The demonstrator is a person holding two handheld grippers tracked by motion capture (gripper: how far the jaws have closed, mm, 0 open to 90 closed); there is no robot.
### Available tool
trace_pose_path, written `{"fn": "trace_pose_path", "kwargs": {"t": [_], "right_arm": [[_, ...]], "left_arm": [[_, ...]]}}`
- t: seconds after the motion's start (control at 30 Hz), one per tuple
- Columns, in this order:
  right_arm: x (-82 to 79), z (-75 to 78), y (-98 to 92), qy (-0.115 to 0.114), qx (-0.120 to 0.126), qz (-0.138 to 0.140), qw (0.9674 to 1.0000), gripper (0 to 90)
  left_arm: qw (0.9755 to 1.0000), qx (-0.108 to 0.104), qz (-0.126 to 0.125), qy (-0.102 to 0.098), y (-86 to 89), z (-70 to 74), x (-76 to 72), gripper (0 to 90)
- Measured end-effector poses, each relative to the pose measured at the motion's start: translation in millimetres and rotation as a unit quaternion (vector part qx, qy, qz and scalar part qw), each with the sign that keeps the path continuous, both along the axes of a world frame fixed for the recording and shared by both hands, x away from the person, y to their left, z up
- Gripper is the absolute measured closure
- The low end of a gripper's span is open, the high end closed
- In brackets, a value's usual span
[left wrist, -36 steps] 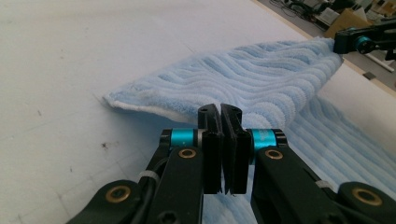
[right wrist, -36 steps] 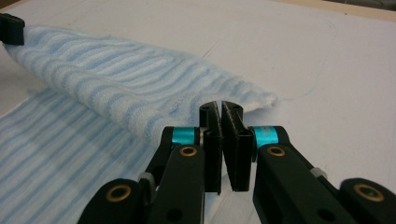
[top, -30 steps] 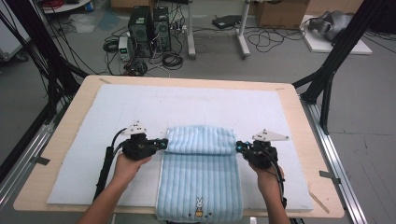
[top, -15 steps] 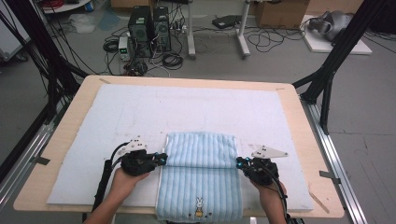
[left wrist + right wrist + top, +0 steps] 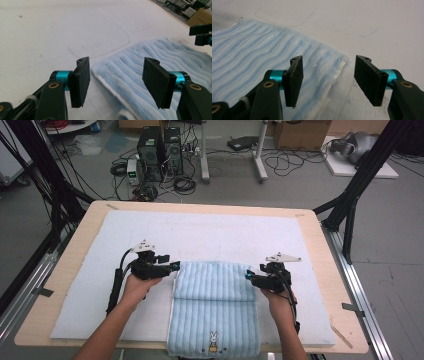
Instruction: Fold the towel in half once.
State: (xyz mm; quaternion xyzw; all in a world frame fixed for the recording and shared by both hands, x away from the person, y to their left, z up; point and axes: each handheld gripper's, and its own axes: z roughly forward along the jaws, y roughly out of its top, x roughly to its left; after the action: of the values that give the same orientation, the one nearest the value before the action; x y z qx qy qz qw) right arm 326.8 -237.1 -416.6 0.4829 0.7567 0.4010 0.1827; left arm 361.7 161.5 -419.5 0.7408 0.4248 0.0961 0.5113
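Lower centre of the high view: left gripper point(image 5: 176, 265) and right gripper point(image 5: 246, 276) flank a folded blue towel point(image 5: 214, 292) (striped), jaws just spread, holding nothing.

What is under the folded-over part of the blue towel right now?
Under the folded flap lies the rest of the blue towel, resting on the white mat. Whatever sits between the two layers is covered. Both grippers have just opened, empty.

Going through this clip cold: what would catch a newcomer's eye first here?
The light blue striped towel, folded over on itself at the table's near edge, a small rabbit picture on its hanging end. The left gripper and right gripper flank the fold's two ends; their jaws have just been opening and stand apart with nothing pinched. Beneath lies a white mat.
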Motion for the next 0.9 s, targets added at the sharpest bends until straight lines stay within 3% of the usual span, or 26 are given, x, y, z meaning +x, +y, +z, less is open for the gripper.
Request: {"fn": "trace_pose_path", "kwargs": {"t": [0.2, 0.37, 0.43, 0.53, 0.57, 0.63, 0.67, 0.7, 0.77, 0.83, 0.9], "right_arm": [[23.5, -1.6, 5.7, 0.022, -0.025, -0.006, 0.9994, 38.7], [38.2, -7.3, 9.8, 0.042, -0.041, -0.010, 0.9982, 46.2], [42.9, -12.9, 13.2, 0.053, -0.045, -0.012, 0.9975, 47.8], [47.2, -20.8, 18.2, 0.069, -0.064, -0.006, 0.9956, 51.7], [46.9, -21.4, 19.7, 0.065, -0.068, -0.009, 0.9956, 54.6], [45.9, -21.2, 21.0, 0.062, -0.073, -0.008, 0.9953, 61.7], [45.5, -21.2, 21.6, 0.059, -0.076, 0.003, 0.9954, 69.9], [44.7, -20.9, 23.3, 0.057, -0.079, 0.013, 0.9952, 75.6], [42.6, -19.9, 29.1, 0.047, -0.105, 0.026, 0.9930, 79.3], [41.4, -19.1, 29.8, 0.047, -0.107, 0.027, 0.9928, 80.2], [38.9, -17.5, 27.1, 0.044, -0.095, 0.027, 0.9941, 80.2]], "left_arm": [[0.9995, 0.021, 0.010, 0.021, -10.3, -9.7, 21.0, 36.5], [0.9974, 0.052, 0.022, 0.044, -17.4, -25.5, 30.5, 36.8], [0.9967, 0.062, 0.022, 0.048, -19.0, -29.1, 31.4, 42.5], [0.9962, 0.079, 0.014, 0.034, -23.5, -30.3, 29.0, 53.6], [0.9960, 0.083, 0.013, 0.030, -24.7, -30.6, 28.2, 60.2], [0.9939, 0.110, 0.004, 0.011, -27.8, -30.9, 25.3, 69.2], [0.9928, 0.119, 0.000, 0.003, -28.6, -31.0, 24.2, 76.7], [0.9930, 0.118, -0.006, 0.005, -28.9, -31.0, 23.8, 83.6], [0.9925, 0.122, -0.009, 0.006, -28.4, -29.7, 23.3, 85.4], [0.9939, 0.108, -0.011, 0.022, -25.9, -28.7, 23.1, 85.5], [0.9961, 0.084, -0.015, 0.023, -22.8, -25.4, 21.0, 85.4]]}}
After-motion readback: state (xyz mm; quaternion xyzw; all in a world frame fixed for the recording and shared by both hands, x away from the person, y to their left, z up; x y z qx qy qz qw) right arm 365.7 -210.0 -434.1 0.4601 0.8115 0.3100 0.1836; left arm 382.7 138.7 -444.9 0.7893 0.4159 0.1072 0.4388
